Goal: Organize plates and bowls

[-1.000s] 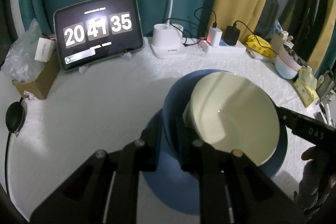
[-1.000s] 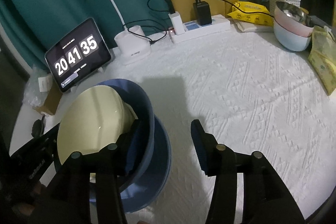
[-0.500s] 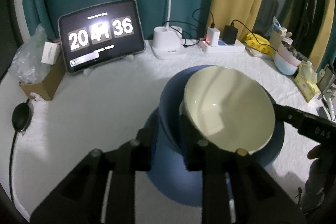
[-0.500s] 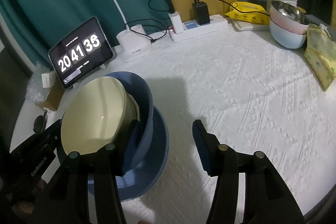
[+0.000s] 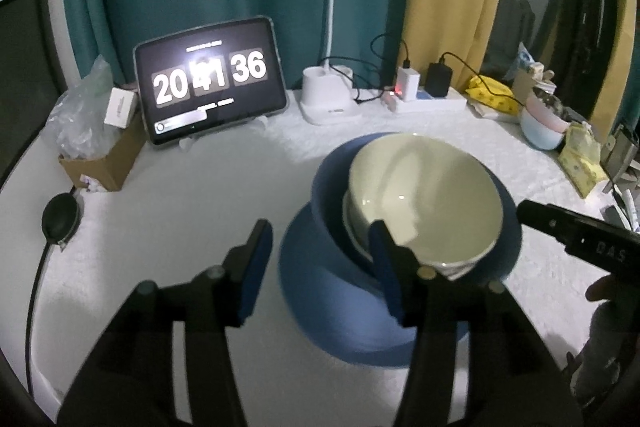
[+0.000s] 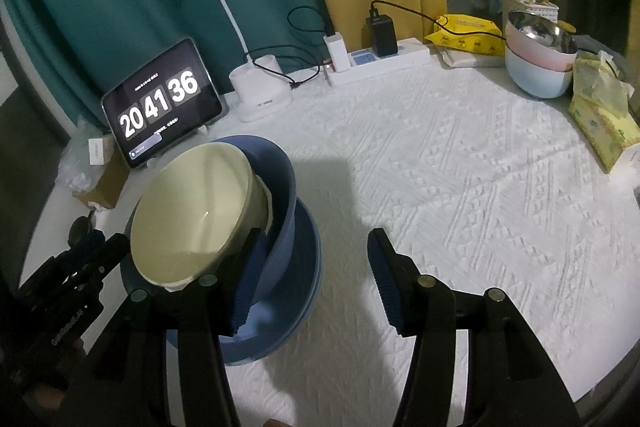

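Observation:
A cream bowl (image 5: 424, 203) sits tilted inside a blue bowl (image 5: 332, 203), which rests on a blue plate (image 5: 320, 303) on the white tablecloth. The stack also shows in the right wrist view: cream bowl (image 6: 192, 211), blue bowl (image 6: 280, 195), blue plate (image 6: 296, 291). My left gripper (image 5: 320, 263) is open and empty just in front of the stack's left side. My right gripper (image 6: 316, 271) is open and empty, its left finger beside the blue bowl's wall; its body shows in the left wrist view (image 5: 580, 239).
A tablet clock (image 5: 210, 79), a desk lamp (image 5: 328, 95) and a power strip (image 5: 424, 99) stand at the back. A cardboard box (image 5: 100, 163) is at the left. Stacked pink and blue bowls (image 6: 540, 63) and tissue packs (image 6: 604, 123) are at the right.
My left gripper opened, let go of the blue bowl's rim and drew back. The bowl stack stays on the plate. The right gripper stayed open.

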### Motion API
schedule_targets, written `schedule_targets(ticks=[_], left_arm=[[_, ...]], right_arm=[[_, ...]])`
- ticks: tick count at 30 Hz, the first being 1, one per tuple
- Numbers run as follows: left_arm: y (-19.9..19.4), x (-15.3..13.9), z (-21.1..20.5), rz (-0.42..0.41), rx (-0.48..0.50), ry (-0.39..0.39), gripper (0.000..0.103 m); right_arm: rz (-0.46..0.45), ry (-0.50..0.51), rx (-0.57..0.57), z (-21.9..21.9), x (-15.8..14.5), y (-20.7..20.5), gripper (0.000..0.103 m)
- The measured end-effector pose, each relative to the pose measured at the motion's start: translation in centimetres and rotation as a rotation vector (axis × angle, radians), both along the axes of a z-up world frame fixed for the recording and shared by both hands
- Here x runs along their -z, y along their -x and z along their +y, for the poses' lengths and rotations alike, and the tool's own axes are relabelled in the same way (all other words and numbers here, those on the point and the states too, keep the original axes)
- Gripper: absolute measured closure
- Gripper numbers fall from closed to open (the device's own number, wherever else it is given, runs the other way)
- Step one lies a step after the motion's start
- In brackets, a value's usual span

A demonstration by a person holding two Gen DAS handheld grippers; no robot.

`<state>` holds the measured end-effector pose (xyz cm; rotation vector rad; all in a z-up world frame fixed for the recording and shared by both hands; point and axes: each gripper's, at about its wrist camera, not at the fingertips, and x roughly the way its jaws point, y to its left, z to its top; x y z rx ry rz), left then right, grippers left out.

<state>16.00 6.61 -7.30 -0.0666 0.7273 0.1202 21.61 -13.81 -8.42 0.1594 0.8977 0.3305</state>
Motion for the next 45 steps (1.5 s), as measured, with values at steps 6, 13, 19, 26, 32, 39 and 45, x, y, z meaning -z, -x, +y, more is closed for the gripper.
schedule_targets(ticks=[6,13,19,26,32,39,45], left_arm=[[1.1,-0.5,-0.6,-0.014,0.010,0.020,0.051],[2.5,-1.1,-1.7,-0.034,0.030,0.028,0.051],[3.9,-1.8,-2.8,-0.054,0.046,0.038,0.051],[5.3,-3.0,-3.6,-0.084,0.059,0.042,0.048],[6.5,-4.0,-4.2,-0.111,0.076,0.045,0.036],[8.3,-5.2,-5.1,-0.142,0.084,0.055,0.036],[9.7,-6.1,-5.9,-0.158,0.087,0.053,0.036]], right_arm=[[-0.015,0.000,0.005,-0.5,-0.4,1.0,0.047],[-0.040,0.014,0.003,-1.0,-0.9,2.3,0.048],[-0.071,0.032,0.000,-1.3,-1.5,3.6,0.048],[-0.111,0.035,-0.002,-2.1,-2.5,5.4,0.048],[-0.145,0.039,0.005,-2.8,-3.4,6.6,0.048],[-0.200,0.057,0.009,-3.4,-4.6,8.6,0.048],[-0.248,0.073,0.011,-3.9,-5.9,10.2,0.048]])
